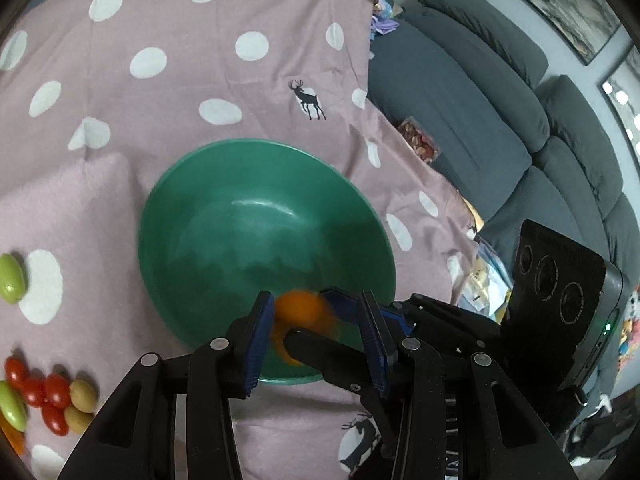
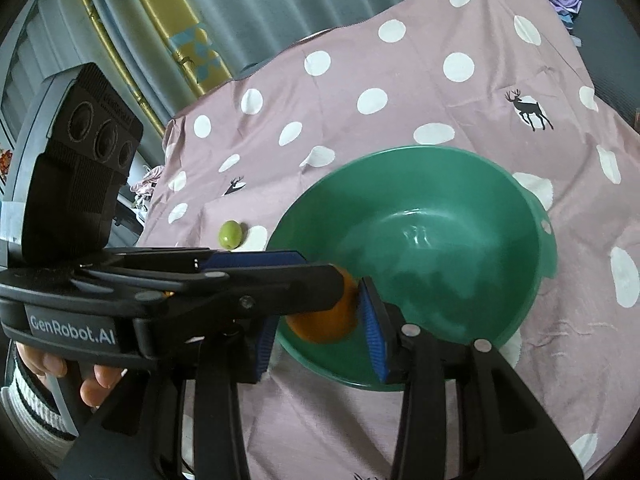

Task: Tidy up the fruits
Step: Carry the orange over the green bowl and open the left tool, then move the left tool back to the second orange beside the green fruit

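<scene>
A green bowl (image 1: 240,216) sits on a pink polka-dot cloth (image 1: 168,80); it also shows in the right wrist view (image 2: 440,216). A blurred orange fruit (image 1: 300,312) lies between the fingers of both grippers over the bowl's near rim; it also shows in the right wrist view (image 2: 324,320). My left gripper (image 1: 316,344) is open around it, and the right gripper's fingers cross in front. My right gripper (image 2: 320,332) is open around the fruit, the left gripper's finger (image 2: 248,280) lying across it. No pad clearly presses on the fruit.
Red tomatoes (image 1: 44,392), tan fruits (image 1: 82,396) and green fruits (image 1: 11,278) lie on the cloth at left. One green fruit (image 2: 229,234) lies left of the bowl. A grey sofa (image 1: 480,120) stands at the right. A hand (image 2: 96,384) holds the left gripper.
</scene>
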The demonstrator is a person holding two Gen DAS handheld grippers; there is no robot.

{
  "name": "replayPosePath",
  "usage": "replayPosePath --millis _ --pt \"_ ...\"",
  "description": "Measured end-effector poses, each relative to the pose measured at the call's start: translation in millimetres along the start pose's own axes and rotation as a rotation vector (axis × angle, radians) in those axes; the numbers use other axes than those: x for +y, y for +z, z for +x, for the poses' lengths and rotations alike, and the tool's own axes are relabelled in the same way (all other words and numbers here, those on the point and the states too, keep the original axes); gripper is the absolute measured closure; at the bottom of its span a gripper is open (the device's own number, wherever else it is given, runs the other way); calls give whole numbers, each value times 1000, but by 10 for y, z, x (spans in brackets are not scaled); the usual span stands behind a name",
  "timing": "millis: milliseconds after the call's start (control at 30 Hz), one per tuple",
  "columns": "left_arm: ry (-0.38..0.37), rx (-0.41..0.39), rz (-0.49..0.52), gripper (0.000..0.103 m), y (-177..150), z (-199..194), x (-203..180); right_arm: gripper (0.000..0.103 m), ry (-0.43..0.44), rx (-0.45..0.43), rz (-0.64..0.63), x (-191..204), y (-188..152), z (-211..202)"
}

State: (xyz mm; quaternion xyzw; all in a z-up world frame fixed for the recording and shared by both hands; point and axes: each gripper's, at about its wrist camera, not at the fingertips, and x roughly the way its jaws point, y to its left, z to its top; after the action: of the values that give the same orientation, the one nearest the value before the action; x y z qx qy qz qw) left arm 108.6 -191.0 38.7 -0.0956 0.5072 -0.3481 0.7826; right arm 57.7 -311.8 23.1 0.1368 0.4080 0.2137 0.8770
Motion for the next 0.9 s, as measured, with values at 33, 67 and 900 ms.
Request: replayPosePath --millis 33,67,900 --pt "-5 0 -5 61 0 -2 2 63 1 -2 -3 10 0 -8" --pt "-4 -2 -8 61 2 -7 2 61 -7 -5 -9 17 2 -17" --pt "270 -226 -217 10 -657 -1288 762 24 -67 -77 -74 431 -95 -431"
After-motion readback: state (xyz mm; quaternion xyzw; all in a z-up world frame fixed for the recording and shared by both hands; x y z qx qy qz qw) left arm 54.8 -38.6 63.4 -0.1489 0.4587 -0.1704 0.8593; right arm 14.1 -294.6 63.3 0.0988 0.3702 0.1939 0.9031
